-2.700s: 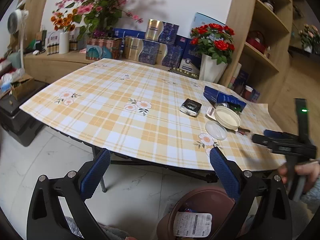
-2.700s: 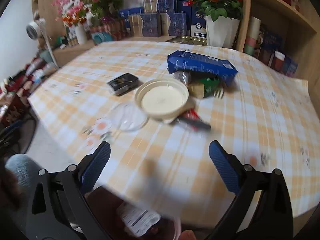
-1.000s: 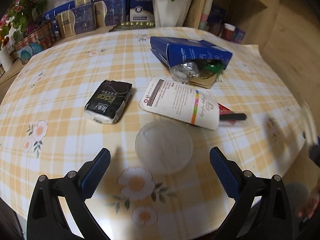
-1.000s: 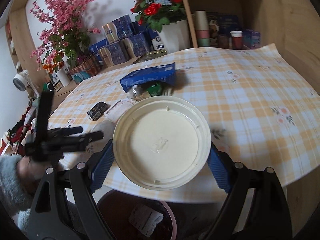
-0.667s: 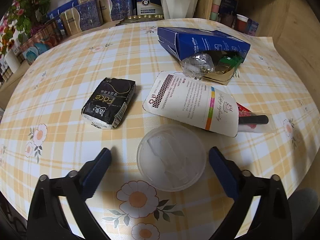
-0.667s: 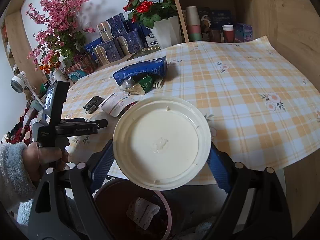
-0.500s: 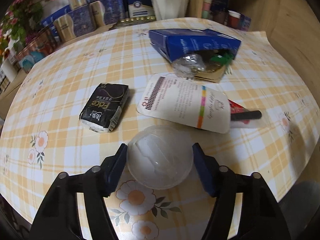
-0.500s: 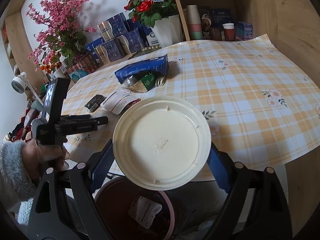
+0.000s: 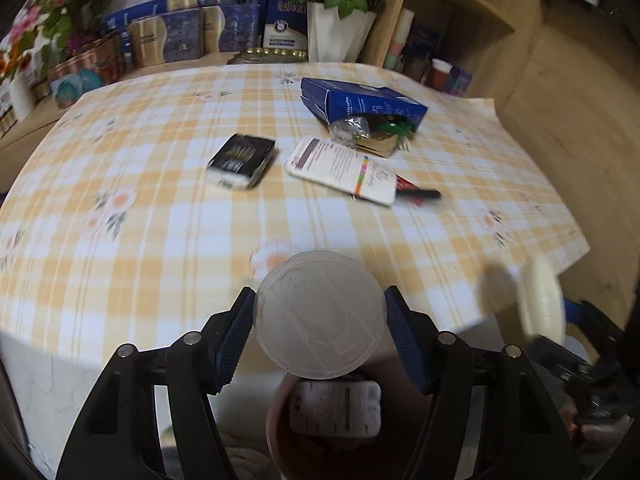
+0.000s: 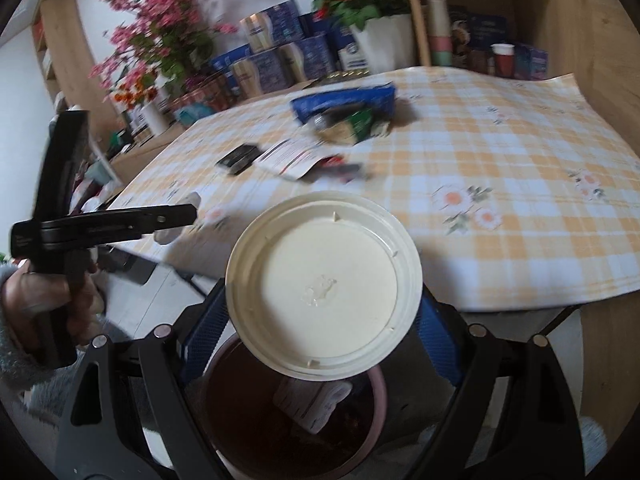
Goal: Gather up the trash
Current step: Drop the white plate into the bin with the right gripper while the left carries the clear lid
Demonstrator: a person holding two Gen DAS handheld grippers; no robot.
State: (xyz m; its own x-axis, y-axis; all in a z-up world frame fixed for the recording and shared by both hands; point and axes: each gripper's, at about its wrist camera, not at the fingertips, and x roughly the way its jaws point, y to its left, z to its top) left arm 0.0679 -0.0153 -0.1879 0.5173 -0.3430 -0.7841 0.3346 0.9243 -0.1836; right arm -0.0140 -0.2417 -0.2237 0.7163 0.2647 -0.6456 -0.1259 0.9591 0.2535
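My left gripper [image 9: 320,338] is shut on a clear round plastic lid [image 9: 320,314] and holds it off the table's front edge, above the brown trash bin [image 9: 276,436]. My right gripper [image 10: 320,320] is shut on a cream round bowl [image 10: 324,296] and holds it over the same bin [image 10: 224,412]. In the bin lies a white labelled packet [image 9: 335,408]. On the checked table [image 9: 160,216] lie a black tissue pack [image 9: 242,160], a white printed card [image 9: 344,170], a blue coffee box [image 9: 360,104] and crumpled wrappers [image 9: 372,134].
A white vase of red roses [image 9: 332,36] and blue and gold boxes [image 9: 192,36] stand behind the table. Wooden shelves [image 9: 452,40] rise at the right. A red and black stick [image 9: 416,192] lies beside the card. The other gripper shows at the right edge [image 9: 588,344].
My left gripper closed on the clear lid, lifted it and pulled back off the table over the bin. My right gripper kept hold of the cream bowl and dropped closer to the bin.
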